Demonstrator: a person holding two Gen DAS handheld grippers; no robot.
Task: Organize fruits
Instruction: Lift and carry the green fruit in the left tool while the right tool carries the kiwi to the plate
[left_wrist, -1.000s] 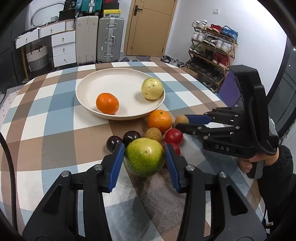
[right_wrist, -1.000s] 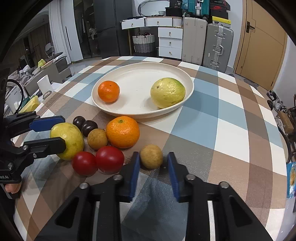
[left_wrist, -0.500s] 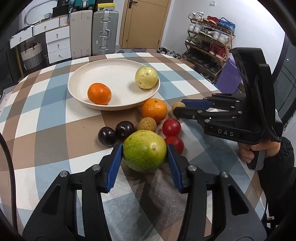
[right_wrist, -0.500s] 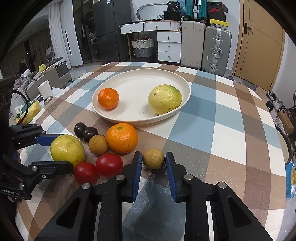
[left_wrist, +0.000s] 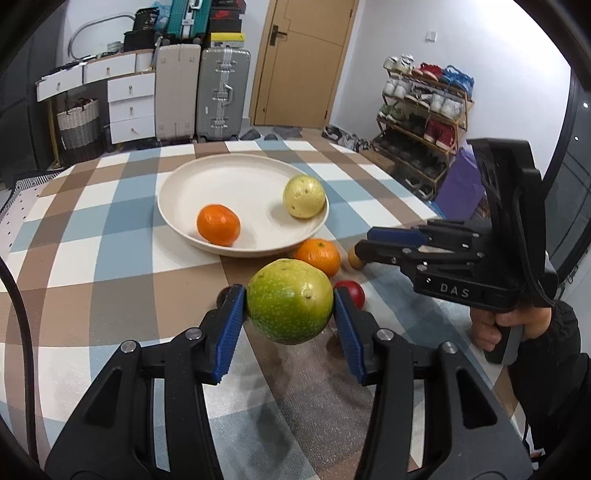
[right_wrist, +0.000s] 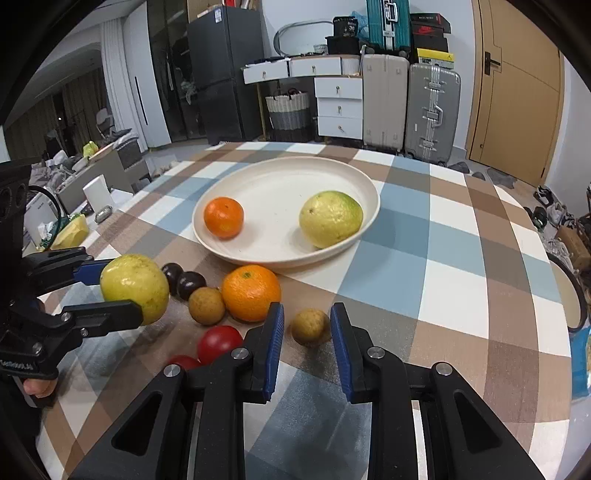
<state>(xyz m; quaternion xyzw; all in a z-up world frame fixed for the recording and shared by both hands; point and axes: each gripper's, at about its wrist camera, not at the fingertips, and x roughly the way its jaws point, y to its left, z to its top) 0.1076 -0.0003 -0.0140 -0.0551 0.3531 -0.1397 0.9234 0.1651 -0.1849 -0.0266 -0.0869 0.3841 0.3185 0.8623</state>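
My left gripper (left_wrist: 290, 319) is pinching the large round green guava (left_wrist: 290, 301) between its blue pads, and a second ago that fruit sat on the checked tablecloth (left_wrist: 110, 258); now it hangs clear of the cloth, with its shadow loose beneath it. So the pick is made, and I judge the carry to the wide cream plate (left_wrist: 173, 225) comes next.

My right gripper (right_wrist: 306, 345) is spread, its pads either side of the small round tan fruit (right_wrist: 310, 326) without touching it. That fruit lies on the cloth on the near side of the plate, so this grasp is not yet closed.

Also on the near side of the plate: a loose orange (right_wrist: 251, 292), another tan fruit (right_wrist: 206, 306), two dark plums (right_wrist: 184, 280) and two red tomatoes (right_wrist: 219, 343). Inside the plate rest a small orange mandarin (right_wrist: 223, 216) and a pale yellow guava (right_wrist: 330, 218), well apart, leaving bare room between them for my green one.
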